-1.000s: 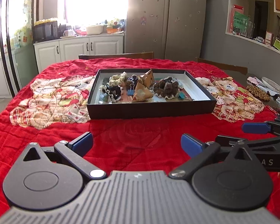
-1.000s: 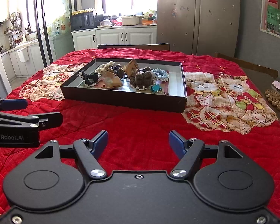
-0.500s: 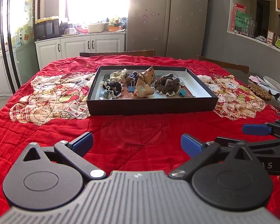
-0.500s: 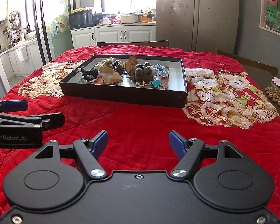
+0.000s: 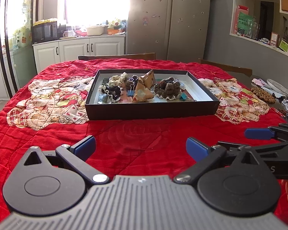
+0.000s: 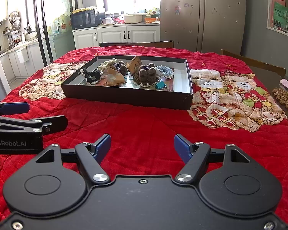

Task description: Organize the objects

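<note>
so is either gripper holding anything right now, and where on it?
Nothing held. Left gripper and right gripper both have jaws open over the red cloth.

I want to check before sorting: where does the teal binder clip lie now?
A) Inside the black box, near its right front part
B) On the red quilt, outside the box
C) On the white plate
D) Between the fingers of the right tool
A: the teal binder clip lies inside the black box, beside the brown crocheted piece; both tools are open and hold nothing.

Bare red quilt (image 6: 144, 122) leads to the seemingly crowded black tray (image 6: 128, 97).
</note>
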`<state>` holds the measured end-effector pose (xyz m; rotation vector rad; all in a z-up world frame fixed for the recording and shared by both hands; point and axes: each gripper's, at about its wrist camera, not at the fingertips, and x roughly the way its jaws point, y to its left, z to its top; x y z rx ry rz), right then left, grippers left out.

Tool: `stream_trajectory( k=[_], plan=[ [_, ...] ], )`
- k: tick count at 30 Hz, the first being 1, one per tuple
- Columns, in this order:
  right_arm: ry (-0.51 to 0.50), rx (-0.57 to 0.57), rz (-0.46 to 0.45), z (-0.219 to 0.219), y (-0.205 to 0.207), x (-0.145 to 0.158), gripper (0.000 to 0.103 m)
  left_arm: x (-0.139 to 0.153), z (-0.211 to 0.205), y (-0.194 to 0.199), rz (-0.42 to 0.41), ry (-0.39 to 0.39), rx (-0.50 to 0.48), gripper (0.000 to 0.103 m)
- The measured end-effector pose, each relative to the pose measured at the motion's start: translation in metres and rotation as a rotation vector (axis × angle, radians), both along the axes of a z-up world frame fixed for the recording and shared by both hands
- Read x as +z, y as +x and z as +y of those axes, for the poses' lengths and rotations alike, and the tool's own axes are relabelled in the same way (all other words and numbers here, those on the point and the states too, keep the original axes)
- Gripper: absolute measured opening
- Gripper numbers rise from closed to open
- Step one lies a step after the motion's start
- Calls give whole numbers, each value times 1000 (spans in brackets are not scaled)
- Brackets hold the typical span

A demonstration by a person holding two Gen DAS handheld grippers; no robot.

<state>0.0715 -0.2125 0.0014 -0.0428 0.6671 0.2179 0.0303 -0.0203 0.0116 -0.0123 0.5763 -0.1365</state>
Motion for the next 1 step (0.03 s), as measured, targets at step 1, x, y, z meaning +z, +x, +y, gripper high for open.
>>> stream_trajectory(
  k=[1],
  plan=[
    [-1, 1, 1, 0, 0, 0, 71, 0, -1, 0, 0, 5, 0, 103]
  ],
)
